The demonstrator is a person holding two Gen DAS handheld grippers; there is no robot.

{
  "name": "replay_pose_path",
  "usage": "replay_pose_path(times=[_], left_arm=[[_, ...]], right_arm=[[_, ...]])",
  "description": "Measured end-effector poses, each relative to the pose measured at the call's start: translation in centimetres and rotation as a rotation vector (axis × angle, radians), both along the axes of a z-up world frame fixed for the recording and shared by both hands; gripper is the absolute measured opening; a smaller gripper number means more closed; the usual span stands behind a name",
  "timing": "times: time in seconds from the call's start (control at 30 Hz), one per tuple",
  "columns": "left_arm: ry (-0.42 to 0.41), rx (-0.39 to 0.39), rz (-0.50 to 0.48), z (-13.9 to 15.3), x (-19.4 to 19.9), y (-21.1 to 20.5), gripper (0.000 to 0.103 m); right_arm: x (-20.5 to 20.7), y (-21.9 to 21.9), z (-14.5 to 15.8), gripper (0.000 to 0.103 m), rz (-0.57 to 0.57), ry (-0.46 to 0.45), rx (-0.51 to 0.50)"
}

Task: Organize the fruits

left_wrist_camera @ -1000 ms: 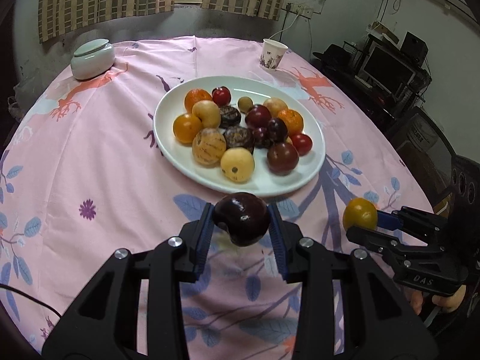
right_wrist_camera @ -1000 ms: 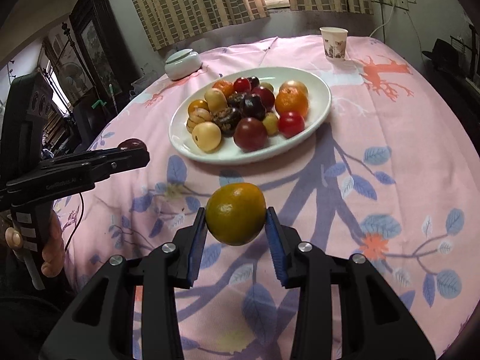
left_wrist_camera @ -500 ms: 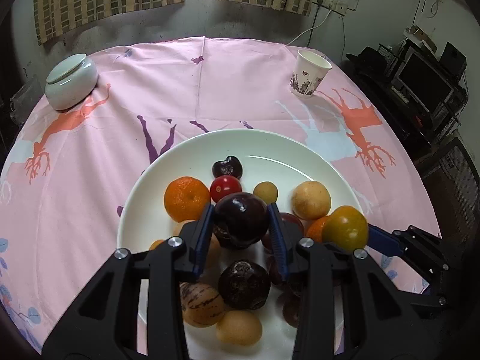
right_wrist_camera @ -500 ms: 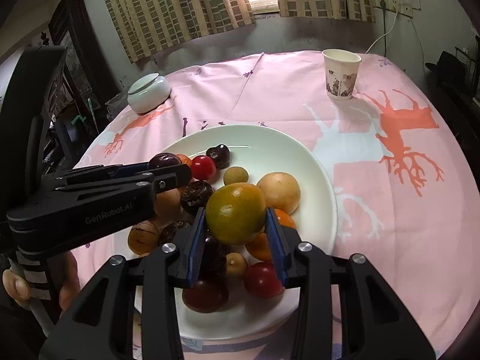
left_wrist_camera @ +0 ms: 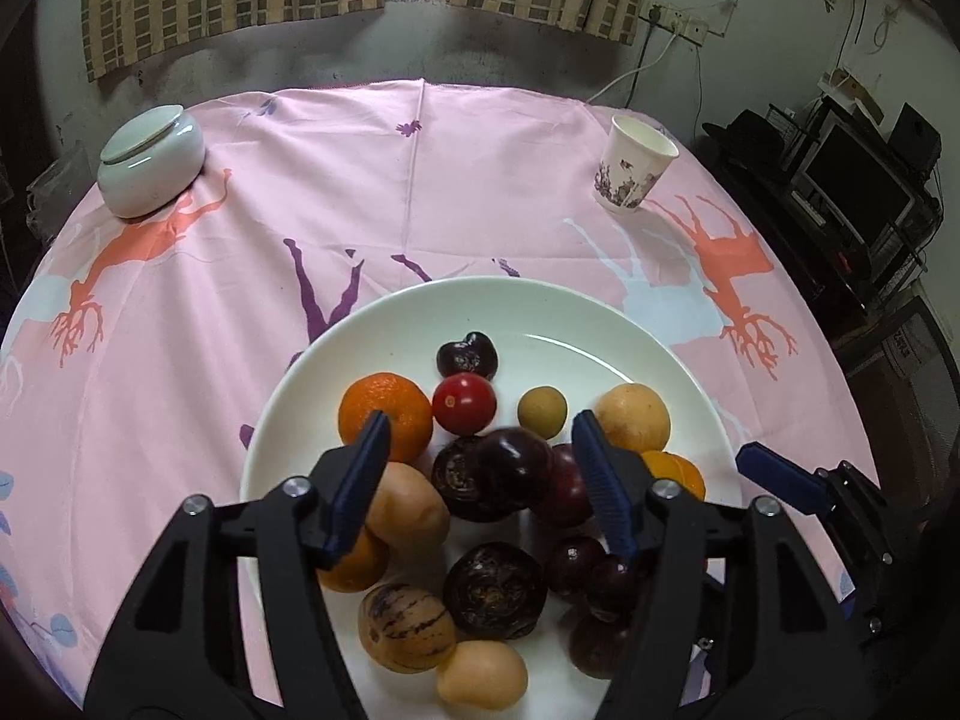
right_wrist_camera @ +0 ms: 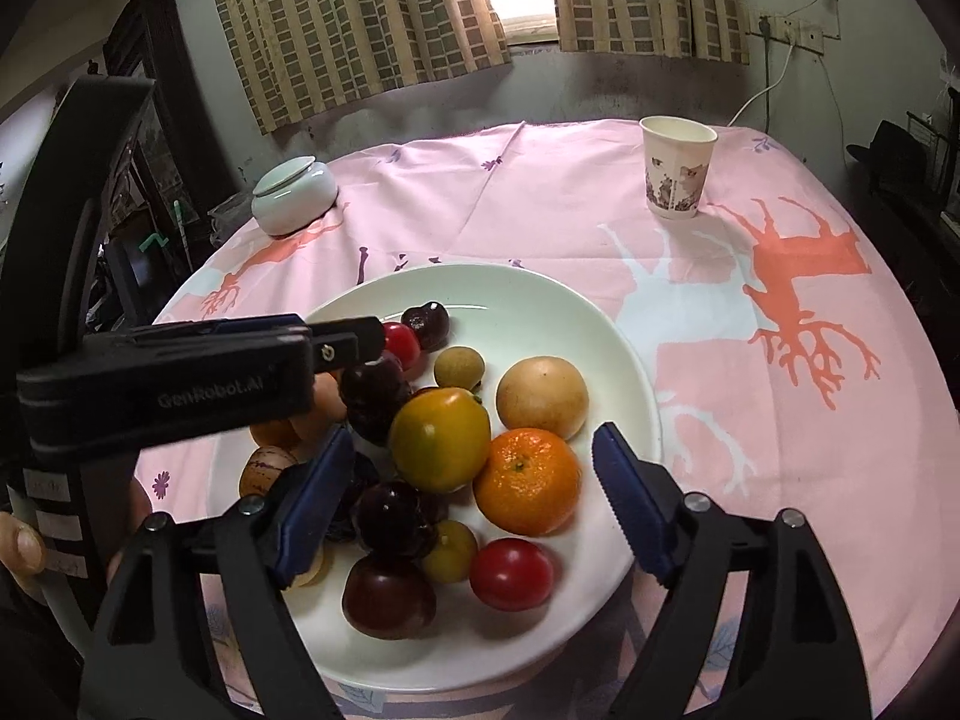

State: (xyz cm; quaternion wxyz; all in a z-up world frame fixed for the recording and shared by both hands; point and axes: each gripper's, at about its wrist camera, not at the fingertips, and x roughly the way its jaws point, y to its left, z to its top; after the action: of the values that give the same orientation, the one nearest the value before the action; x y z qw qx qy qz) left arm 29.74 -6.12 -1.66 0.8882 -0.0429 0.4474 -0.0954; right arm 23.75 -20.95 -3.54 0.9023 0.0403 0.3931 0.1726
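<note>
A white plate [left_wrist_camera: 264, 450] [right_wrist_camera: 636, 372] on the pink tablecloth holds several fruits: oranges, tomatoes, dark plums and tan round ones. My left gripper [left_wrist_camera: 480, 438] hangs over the pile and its jaws are opening. The dark plum [left_wrist_camera: 516, 468] lies on the heap between them, clear of both pads. My right gripper [right_wrist_camera: 474, 450] is also opening over the plate. A yellow-green citrus [right_wrist_camera: 441, 438] rests on the fruit between its blue pads, free of them, beside an orange [right_wrist_camera: 525, 480]. The left gripper's fingers [right_wrist_camera: 354, 342] reach in from the left.
A lidded pale ceramic jar [left_wrist_camera: 153, 162] [right_wrist_camera: 294, 195] stands at the far left of the round table. A paper cup [left_wrist_camera: 633, 165] [right_wrist_camera: 675, 168] stands at the far right. Shelves with electronics [left_wrist_camera: 858, 192] sit beyond the right edge. A hand [right_wrist_camera: 24, 546] holds the left gripper.
Both grippers came forward from the near edge to above the plate. Then both spread their jaws, and the plum and the yellow-green citrus dropped onto the pile.
</note>
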Motion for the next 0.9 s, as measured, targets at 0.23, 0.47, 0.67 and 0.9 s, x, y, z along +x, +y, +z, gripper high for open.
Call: replay_pose_path(times=[0.23,0.47,0.67,0.9], left_arm=[[-0.141,0.048,0.082,3.6,-7.0,3.1,0.101],[-0.24,0.173,0.183,4.3,-12.8,3.8,0.101],[-0.245,0.151,0.175,3.6,-13.9,3.7,0.101],[-0.204,0.161,0.156,1.8,-14.6,3.1,0.101]], right_arm=[[-4.8,-0.4,1.4,0.102,-0.009,-0.073,-0.027],[-8.9,0.9,1.4,0.102,-0.087,-0.104,-0.105],[-9.7,1.2,2.3,0.102,-0.193,-0.19,-0.169],[-9.6,1.0,1.6,0.102,-0.181,-0.136,-0.175]])
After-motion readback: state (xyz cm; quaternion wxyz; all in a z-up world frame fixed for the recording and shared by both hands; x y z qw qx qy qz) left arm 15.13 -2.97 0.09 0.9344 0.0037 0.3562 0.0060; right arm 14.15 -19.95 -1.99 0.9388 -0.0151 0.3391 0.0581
